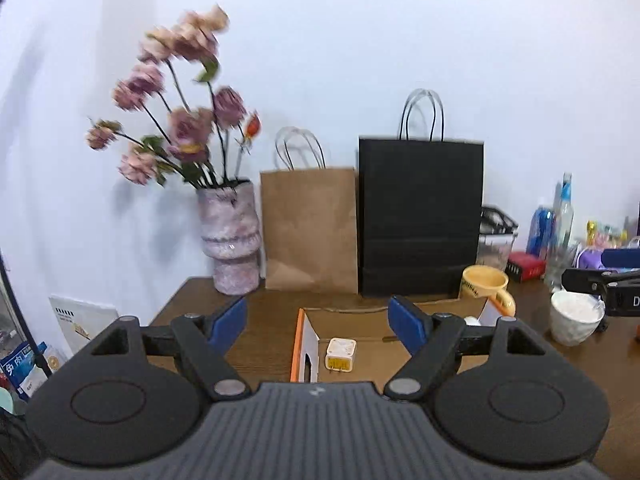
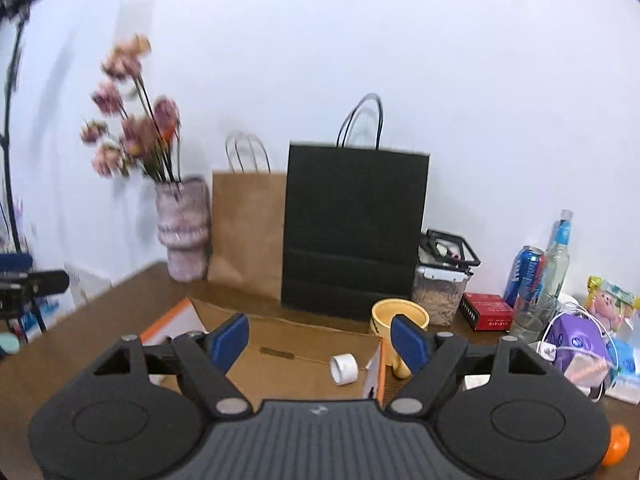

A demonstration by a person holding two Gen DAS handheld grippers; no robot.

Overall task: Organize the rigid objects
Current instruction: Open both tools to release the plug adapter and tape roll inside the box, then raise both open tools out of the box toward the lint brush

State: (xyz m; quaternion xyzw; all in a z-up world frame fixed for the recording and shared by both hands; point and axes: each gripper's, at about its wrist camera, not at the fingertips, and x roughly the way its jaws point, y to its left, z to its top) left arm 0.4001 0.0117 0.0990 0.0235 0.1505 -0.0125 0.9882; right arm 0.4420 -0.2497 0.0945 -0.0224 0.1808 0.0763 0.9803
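A shallow cardboard box [image 1: 305,340] with orange-edged flaps lies open on the brown table. In it a white and yellow charger plug [image 1: 340,355] rests near the left flap. The right wrist view shows a small white cylinder [image 2: 344,368] on its side on the box [image 2: 280,376] floor. A yellow mug [image 1: 485,282] [image 2: 400,315] stands just beyond the box's right corner. My left gripper [image 1: 319,320] hovers above the box, open, nothing between its blue pads. My right gripper [image 2: 319,340] is likewise open and empty over the box.
At the back stand a pink vase with flowers [image 1: 232,236], a brown paper bag [image 1: 310,228] and a black paper bag [image 1: 420,220]. To the right are a white cup [image 1: 576,318], a clear lidded container [image 2: 442,280], a red box [image 2: 486,310], a can, a bottle, packets and an orange [image 2: 618,444].
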